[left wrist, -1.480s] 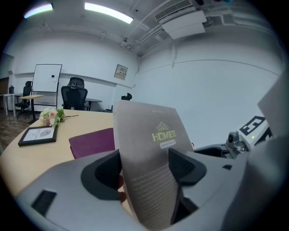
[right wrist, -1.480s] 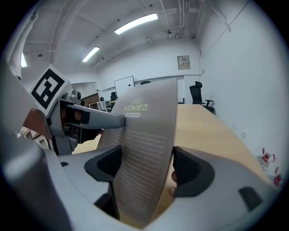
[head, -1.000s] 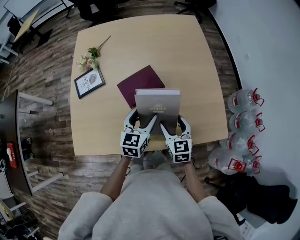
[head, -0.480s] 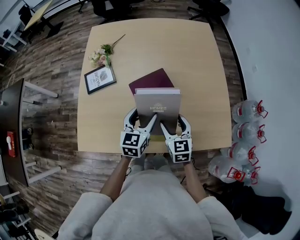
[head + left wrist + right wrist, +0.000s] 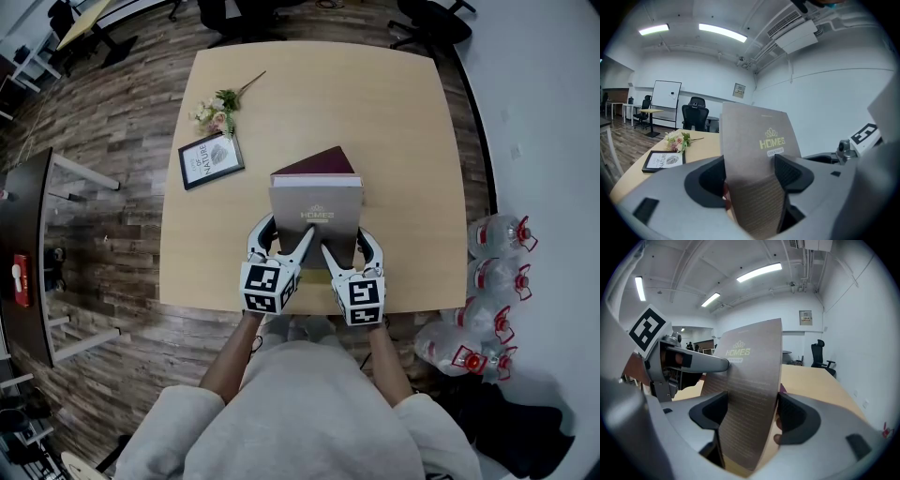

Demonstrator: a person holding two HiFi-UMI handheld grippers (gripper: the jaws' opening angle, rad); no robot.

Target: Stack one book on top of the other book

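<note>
A grey-brown book (image 5: 315, 211) with "HOMES" on its cover is held up above the table by both grippers at its near edge. My left gripper (image 5: 284, 234) is shut on its near left part, and my right gripper (image 5: 345, 242) on its near right part. In the left gripper view the book (image 5: 754, 145) stands between the pads of the left gripper (image 5: 752, 176). The right gripper view shows the book (image 5: 750, 380) clamped the same way in the right gripper (image 5: 752, 416). A maroon book (image 5: 314, 162) lies on the wooden table (image 5: 394, 122), mostly hidden under the held book.
A framed picture (image 5: 210, 159) and a small bunch of flowers (image 5: 220, 108) lie on the table's left part. Several large water bottles (image 5: 497, 253) stand on the floor at the right. A dark desk (image 5: 23, 253) is at the left, with office chairs beyond the table's far edge.
Both grippers have carried the grey-brown book forward over the maroon book, which now shows only at the held book's far edge.
</note>
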